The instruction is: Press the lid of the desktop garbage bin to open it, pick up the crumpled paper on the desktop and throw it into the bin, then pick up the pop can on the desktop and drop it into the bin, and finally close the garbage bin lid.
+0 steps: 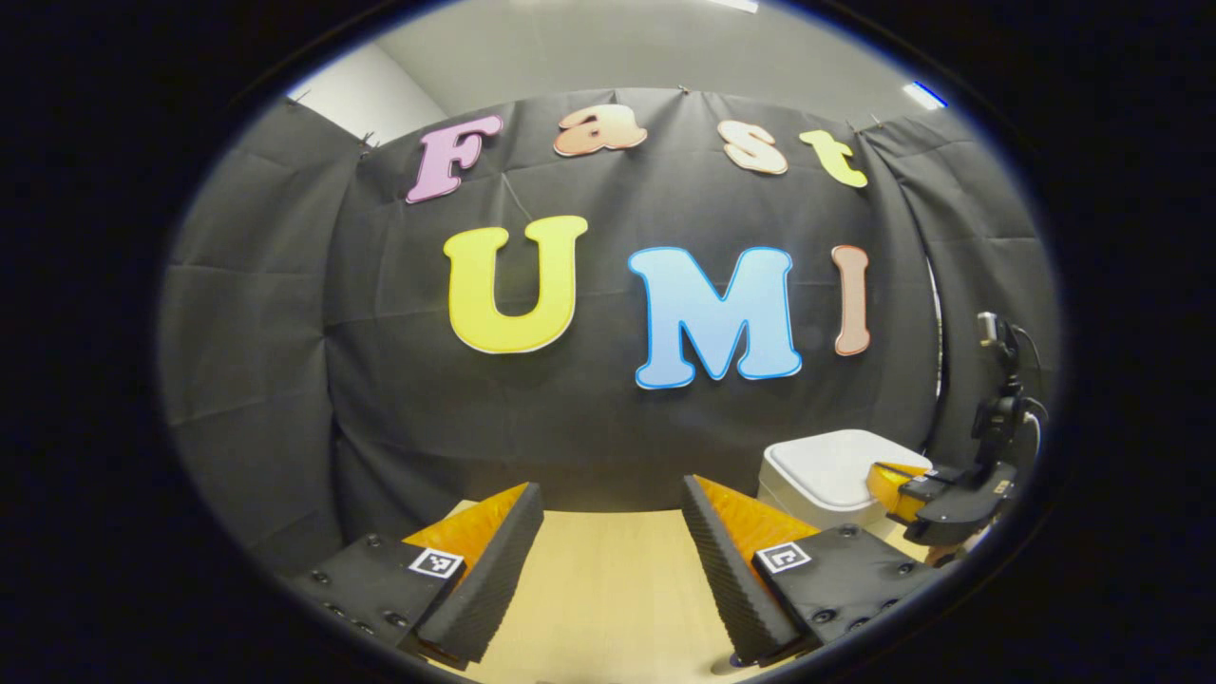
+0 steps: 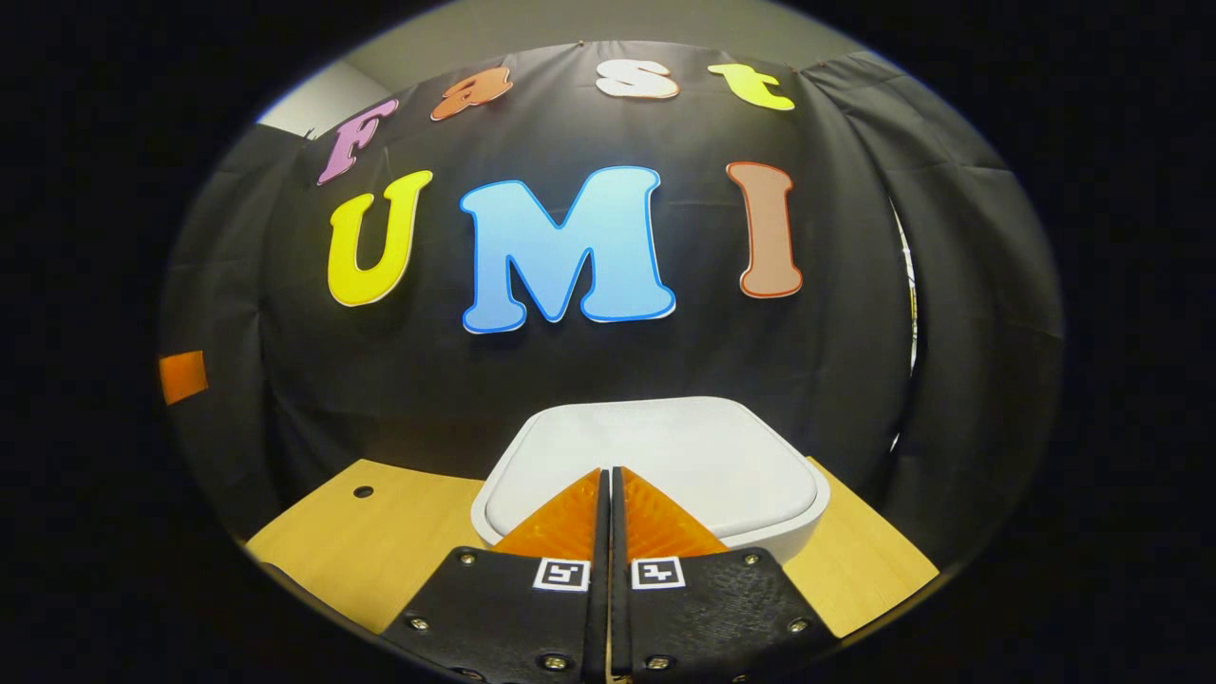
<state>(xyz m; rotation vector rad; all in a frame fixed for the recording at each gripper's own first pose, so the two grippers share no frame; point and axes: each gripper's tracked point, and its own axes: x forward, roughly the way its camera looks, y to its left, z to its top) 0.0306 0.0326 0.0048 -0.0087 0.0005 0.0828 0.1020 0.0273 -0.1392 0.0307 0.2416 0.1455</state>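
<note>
Right gripper view: bin lid (image 2: 665, 456) flat.

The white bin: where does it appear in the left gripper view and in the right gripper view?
Left gripper view: the bin is at the lower right, lid down, with the right gripper at its edge.
Right gripper view: it is at the lower centre, just beyond the closed fingers.
Shared landmark: the wooden table under it.

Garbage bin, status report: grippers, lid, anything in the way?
Right gripper shut, tips over the lid. Left gripper open, empty, above the table. Bin lid down. Nothing blocking.
</note>
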